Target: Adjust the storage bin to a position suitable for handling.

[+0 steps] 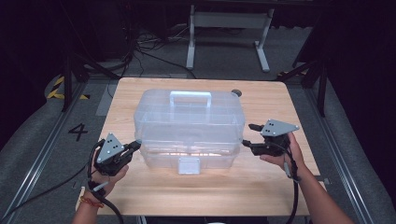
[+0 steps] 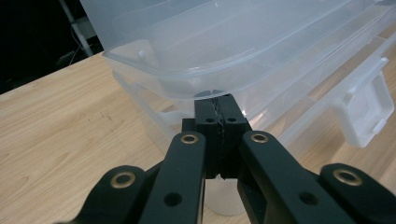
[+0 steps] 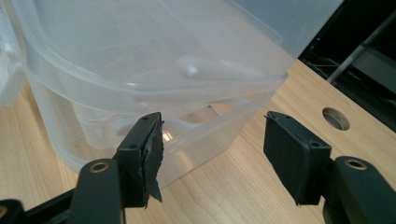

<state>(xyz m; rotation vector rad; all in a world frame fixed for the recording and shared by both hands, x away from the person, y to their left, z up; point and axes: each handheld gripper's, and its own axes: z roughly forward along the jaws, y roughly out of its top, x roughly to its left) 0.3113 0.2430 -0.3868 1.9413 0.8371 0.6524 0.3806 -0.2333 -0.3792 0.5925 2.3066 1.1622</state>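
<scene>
Here's the box (image 1: 189, 126), a clear plastic case sitting mid-table (image 1: 140, 196), its long axis running left to right across the person's view. The handle (image 1: 190, 96) on the lid follows that same line, and the white latch (image 1: 189, 165) faces the person at the front edge. Through the walls it looks tiered, a top section over a lower tray; what lies inside, I cannot tell.

Left gripper (image 1: 136, 145) is at the box's near left corner, jaws pressed together with nothing between them, tips just under the rim of the upper section in the left gripper view (image 2: 219, 105).

Right gripper (image 1: 247, 136) sits at the box's right end, jaws wide apart. In its own view (image 3: 212, 140) the box's rounded corner lies just ahead of the left jaw. A round hole (image 3: 335, 118) shows in the tabletop beyond.
</scene>
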